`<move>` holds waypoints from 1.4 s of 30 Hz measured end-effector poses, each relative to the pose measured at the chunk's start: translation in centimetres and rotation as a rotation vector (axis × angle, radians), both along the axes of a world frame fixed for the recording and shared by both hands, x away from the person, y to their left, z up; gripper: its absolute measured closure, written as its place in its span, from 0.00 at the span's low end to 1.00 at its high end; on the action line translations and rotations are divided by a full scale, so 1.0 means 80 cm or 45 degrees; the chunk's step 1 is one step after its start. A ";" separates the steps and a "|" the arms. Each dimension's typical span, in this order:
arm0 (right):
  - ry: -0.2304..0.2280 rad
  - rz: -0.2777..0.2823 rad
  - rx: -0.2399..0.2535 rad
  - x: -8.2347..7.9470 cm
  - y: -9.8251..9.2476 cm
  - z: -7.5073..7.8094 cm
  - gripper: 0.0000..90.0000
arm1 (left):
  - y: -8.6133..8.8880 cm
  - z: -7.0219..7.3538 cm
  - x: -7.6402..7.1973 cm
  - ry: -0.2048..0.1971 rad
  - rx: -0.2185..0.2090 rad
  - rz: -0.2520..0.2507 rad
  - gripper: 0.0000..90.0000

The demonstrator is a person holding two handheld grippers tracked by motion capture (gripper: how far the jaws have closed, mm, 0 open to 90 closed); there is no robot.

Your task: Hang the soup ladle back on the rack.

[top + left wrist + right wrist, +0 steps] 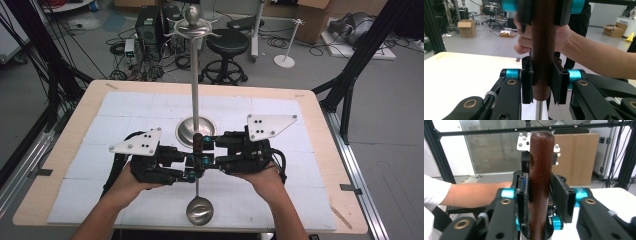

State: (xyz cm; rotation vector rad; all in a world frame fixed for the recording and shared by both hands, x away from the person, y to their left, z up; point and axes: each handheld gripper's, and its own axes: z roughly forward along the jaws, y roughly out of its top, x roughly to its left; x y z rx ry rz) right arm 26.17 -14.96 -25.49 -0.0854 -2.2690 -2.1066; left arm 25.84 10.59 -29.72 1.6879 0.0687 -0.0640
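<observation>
Between the two grippers, above the near half of the table (pixel 320 150), a ladle (pixel 199 210) is held by its dark wooden handle (pixel 543 55), with its steel bowl hanging low toward the person and its handle end pointing at the round base of the hanging stand (pixel 195 75).

Left gripper (pixel 189 172): jaws fully closed and clamped on the wooden handle. The left gripper view confirms both pads pressed flat against the wood near its lower end, where the steel shank emerges. Grip judged secure.

Right gripper (pixel 212 150): positioned just beyond the left one along the handle, nearer the handle's rounded tip. In the right gripper view the left-hand pad lies against the wood, while a narrow gap shows between the wood and the right-hand pad (pixel 564 197). Contact on that side cannot be confirmed; the jaws stand part closed around the handle without a proven clamp.

Step in hand, as judged: a two-handed hold or handover ahead of hanging the ladle on the stand's top arms.

Recommendations: close the right jaws squarely until both pads bear evenly before the left releases. Keep the hanging hole (pixel 532 158) near the tip clear of the pads. Hold the handle steady so the bowl does not swing.
</observation>
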 end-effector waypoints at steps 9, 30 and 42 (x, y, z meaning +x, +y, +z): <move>0.016 -0.027 0.030 -0.001 0.001 0.000 0.81 | 0.002 0.000 0.000 0.001 -0.020 0.033 0.80; 0.064 -0.293 0.014 0.041 0.010 0.030 0.81 | 0.144 -0.072 -0.024 0.029 -0.002 0.682 0.19; 0.060 -0.375 -0.042 0.093 0.019 0.075 0.81 | 0.180 -0.103 -0.034 0.050 -0.011 0.755 0.20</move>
